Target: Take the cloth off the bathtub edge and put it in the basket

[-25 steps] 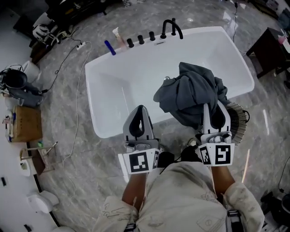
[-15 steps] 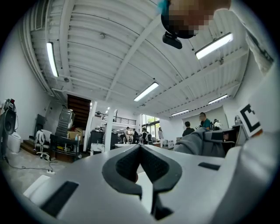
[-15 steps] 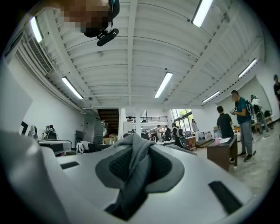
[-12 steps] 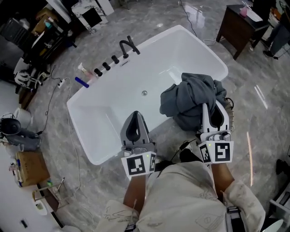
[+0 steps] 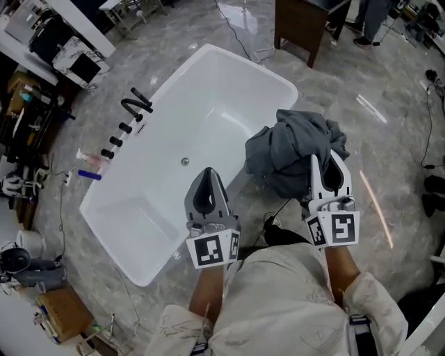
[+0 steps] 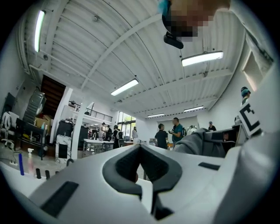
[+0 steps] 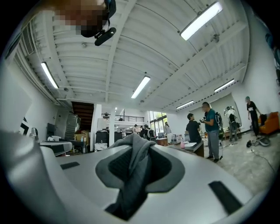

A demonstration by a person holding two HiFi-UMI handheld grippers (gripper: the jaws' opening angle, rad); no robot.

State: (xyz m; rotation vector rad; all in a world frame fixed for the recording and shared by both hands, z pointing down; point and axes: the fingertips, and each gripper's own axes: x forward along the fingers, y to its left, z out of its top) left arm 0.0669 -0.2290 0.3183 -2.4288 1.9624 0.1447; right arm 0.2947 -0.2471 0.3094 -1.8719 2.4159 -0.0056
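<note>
A bunched grey cloth [image 5: 292, 149] hangs from my right gripper [image 5: 326, 162], which is shut on it. It sits beside the near rim of the white bathtub [image 5: 208, 97], mostly over the marble floor. In the right gripper view a fold of the cloth [image 7: 133, 175] runs down between the jaws of the right gripper [image 7: 141, 148]. My left gripper [image 5: 208, 172] is held level next to it, over the tub's near rim, shut and empty. The left gripper view shows that gripper [image 6: 140, 148] with its tips together and the cloth [image 6: 197, 141] off to the right. I see no basket.
A black faucet [image 5: 137, 104] and small bottles [image 5: 90, 156] line the tub's far side. A dark wooden table [image 5: 306, 17] stands beyond the tub, with cables [image 5: 236, 21] on the floor. The person's trousers [image 5: 278, 306] fill the bottom. Several people [image 7: 210, 129] stand far off.
The head view has swung. The tub has slid left and turned, and the cloth in the right gripper now hangs mostly over the floor. The basket under the right gripper has gone from sight.
</note>
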